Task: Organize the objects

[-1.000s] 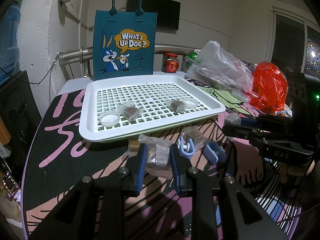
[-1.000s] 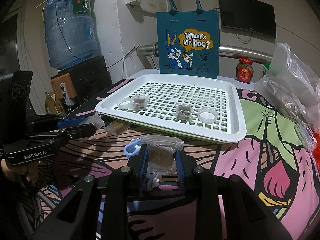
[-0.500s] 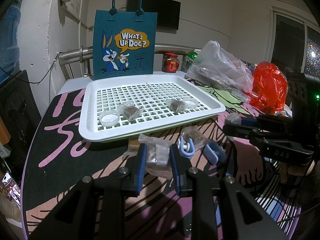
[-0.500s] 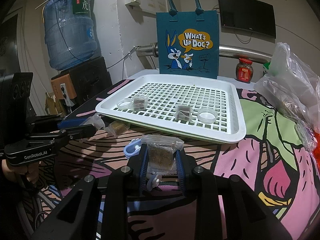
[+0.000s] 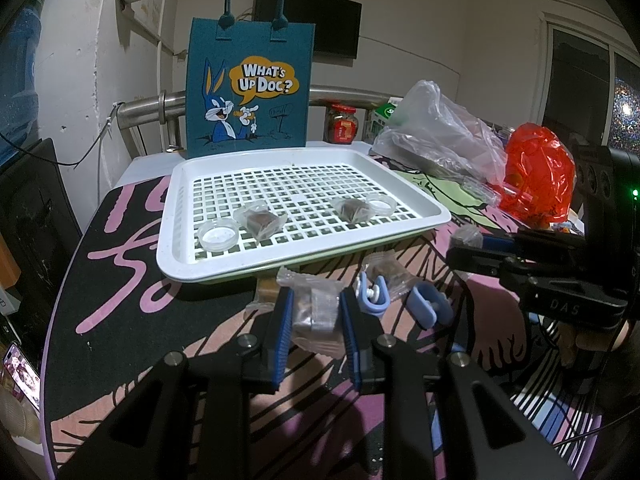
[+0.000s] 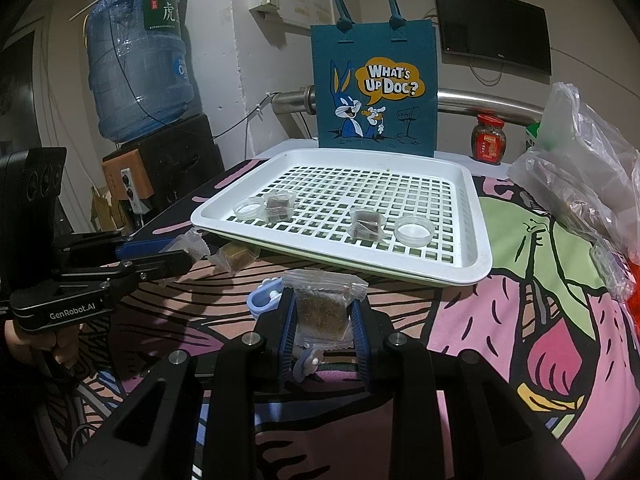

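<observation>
The left gripper (image 5: 316, 312) has its jaws pinching a clear sachet (image 5: 316, 308) with a brown block inside, lifted just short of the white slotted tray (image 5: 304, 256). The right gripper (image 6: 323, 316) likewise has its jaws pinching a second sachet (image 6: 322, 306). Ahead of both jaws, the tray holds two sachets and two small round dishes. Blue clips (image 5: 374, 294) lie on the table (image 5: 128, 304) just beside the left jaws.
</observation>
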`<state>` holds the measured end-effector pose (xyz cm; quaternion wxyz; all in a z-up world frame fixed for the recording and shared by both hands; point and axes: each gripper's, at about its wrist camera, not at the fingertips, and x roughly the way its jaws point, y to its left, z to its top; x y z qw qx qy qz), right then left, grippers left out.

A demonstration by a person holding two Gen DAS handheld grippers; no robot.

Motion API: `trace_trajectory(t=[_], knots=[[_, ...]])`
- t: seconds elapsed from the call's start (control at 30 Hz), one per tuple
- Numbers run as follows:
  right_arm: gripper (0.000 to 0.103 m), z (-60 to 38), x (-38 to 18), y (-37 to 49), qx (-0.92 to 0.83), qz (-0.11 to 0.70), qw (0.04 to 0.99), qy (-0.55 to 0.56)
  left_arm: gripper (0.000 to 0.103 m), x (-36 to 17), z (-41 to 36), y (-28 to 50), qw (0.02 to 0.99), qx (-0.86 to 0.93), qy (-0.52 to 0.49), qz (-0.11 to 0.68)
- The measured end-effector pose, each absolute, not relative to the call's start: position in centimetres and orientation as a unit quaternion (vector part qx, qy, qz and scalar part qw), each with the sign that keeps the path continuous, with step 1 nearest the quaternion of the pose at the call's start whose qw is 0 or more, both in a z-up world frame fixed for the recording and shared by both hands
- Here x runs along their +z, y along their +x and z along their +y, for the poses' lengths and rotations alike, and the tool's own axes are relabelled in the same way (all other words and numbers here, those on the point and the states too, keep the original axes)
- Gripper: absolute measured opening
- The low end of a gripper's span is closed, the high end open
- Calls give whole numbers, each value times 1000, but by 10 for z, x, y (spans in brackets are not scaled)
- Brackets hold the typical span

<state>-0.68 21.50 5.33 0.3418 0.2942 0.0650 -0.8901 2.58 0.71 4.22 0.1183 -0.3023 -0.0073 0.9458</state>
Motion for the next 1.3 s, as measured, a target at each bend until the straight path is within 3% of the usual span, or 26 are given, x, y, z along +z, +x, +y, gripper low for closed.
trace_trajectory(t=[1.3], knots=[[25, 219, 54, -8, -891, 57, 341, 294, 23, 42, 7, 25, 118, 946, -303, -8]])
